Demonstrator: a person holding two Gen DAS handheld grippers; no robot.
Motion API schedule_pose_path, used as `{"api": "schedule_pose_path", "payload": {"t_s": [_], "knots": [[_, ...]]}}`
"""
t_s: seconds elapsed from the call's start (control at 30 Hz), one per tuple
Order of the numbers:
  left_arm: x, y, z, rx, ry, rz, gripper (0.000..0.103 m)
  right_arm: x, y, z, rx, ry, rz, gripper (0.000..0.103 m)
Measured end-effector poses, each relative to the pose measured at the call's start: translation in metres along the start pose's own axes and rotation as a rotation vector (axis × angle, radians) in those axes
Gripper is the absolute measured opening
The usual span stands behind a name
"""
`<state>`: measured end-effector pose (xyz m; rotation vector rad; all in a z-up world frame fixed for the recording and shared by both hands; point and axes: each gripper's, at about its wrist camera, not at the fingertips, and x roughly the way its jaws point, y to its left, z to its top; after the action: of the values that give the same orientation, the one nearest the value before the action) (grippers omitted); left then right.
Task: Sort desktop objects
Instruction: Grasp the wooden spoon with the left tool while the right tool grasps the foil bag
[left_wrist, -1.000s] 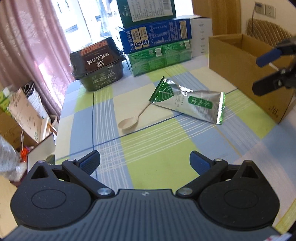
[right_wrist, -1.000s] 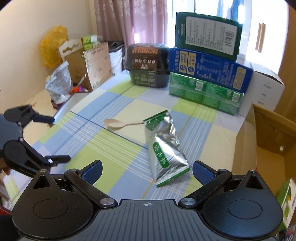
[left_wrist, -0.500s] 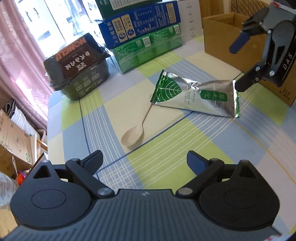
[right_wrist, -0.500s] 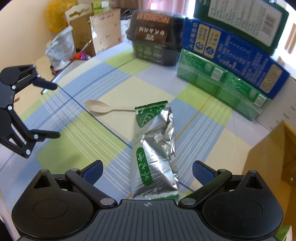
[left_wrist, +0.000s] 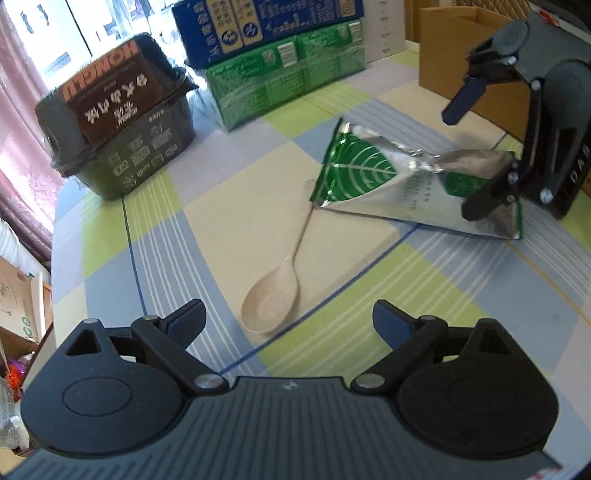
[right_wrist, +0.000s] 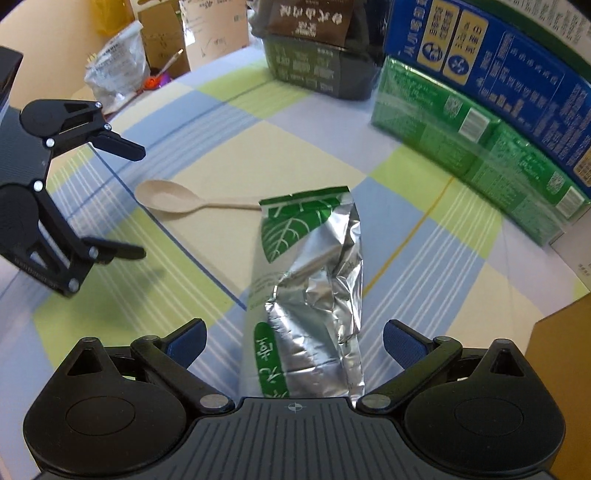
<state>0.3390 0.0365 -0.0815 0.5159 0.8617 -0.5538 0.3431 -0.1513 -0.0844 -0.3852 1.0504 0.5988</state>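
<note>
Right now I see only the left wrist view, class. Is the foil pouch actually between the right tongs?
Observer: Yes. The right wrist view shows the foil pouch lying between the open right tongs, with neither pad touching it.
Operator: Does its near end show?
Observer: No, it runs under the tongs' body, out of sight.
Operator: How do my left tongs look from there?
Observer: The left tongs are open, and their shadow falls on a green check of the tablecloth.
</note>
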Motion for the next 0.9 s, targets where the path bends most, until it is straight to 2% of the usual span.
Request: {"api": "schedule_pose_path", "payload": {"t_s": [0.07,0.13,0.23,0.37,0.4,0.57,0.63,0.8,0.9], "knots": [[0.008,0.007,-0.001,-0.015,0.005,-0.007,0.088,0.005,-0.002,0.0,0.008,0.006,0.0,0.099],[0.014,0.014,-0.001,-0.034,0.004,-0.018,0.082,0.011,-0.006,-0.001,0.016,0.013,0.013,0.093],[0.021,0.022,-0.001,-0.051,-0.007,-0.034,0.079,0.017,-0.008,-0.001,0.021,0.023,0.026,0.086],[0.029,0.023,-0.001,-0.022,-0.008,-0.059,0.07,0.022,-0.009,-0.002,0.027,0.027,0.027,0.08],[0.03,0.021,-0.001,-0.008,-0.006,-0.056,0.065,0.023,-0.009,-0.003,0.027,0.029,0.026,0.078],[0.032,0.018,0.002,0.009,-0.007,-0.085,0.053,0.028,-0.009,-0.004,0.03,0.036,0.025,0.076],[0.032,0.016,0.002,0.01,-0.003,-0.097,0.043,0.029,-0.008,-0.003,0.025,0.032,0.017,0.076],[0.027,0.005,0.002,0.0,0.007,-0.072,0.027,0.029,-0.005,-0.003,0.024,0.03,-0.006,0.072],[0.024,0.0,0.001,-0.032,0.019,-0.063,0.025,0.027,-0.005,-0.004,0.042,0.028,-0.016,0.066]]}}
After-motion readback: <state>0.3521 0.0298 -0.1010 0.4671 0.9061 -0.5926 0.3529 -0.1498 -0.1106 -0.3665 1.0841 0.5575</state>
